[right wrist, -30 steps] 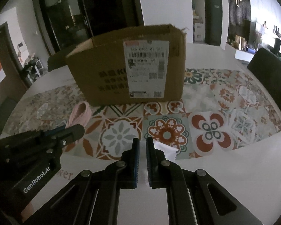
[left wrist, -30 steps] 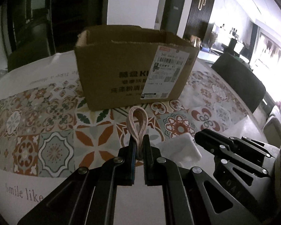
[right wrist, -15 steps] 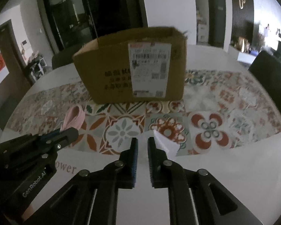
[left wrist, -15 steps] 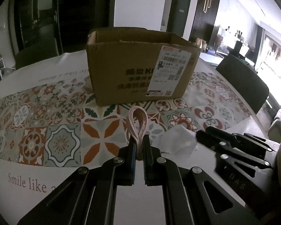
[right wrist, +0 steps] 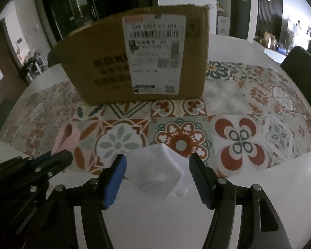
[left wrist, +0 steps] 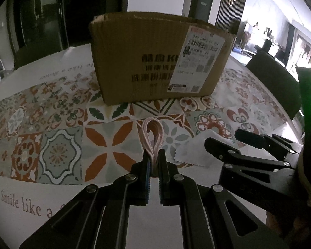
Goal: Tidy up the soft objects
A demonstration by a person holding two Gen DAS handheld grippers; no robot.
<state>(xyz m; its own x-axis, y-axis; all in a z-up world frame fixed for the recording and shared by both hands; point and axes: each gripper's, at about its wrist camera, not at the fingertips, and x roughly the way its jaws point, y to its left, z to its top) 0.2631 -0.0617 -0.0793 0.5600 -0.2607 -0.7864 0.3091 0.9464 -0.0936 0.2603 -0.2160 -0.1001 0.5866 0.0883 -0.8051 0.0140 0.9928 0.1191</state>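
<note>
My left gripper [left wrist: 153,161] is shut on a pink looped band [left wrist: 152,137] and holds it above the patterned tablecloth; the band also shows at the left of the right wrist view [right wrist: 66,139]. A folded white cloth [right wrist: 158,171] lies on the table near its front edge, between the fingers of my open right gripper [right wrist: 157,169]. The cloth also shows in the left wrist view [left wrist: 193,151], with the right gripper [left wrist: 228,141] over it. A brown cardboard box [left wrist: 155,60] with a white label stands behind, open at the top.
The tablecloth [right wrist: 238,137] has coloured tile patterns with a white border. Dark chairs [left wrist: 277,76] stand at the table's right side and behind the box. The left gripper's body [right wrist: 29,172] fills the lower left of the right wrist view.
My right gripper has opened and now straddles the white cloth. Both grippers have moved closer to the box. The left gripper still holds the pink band.
</note>
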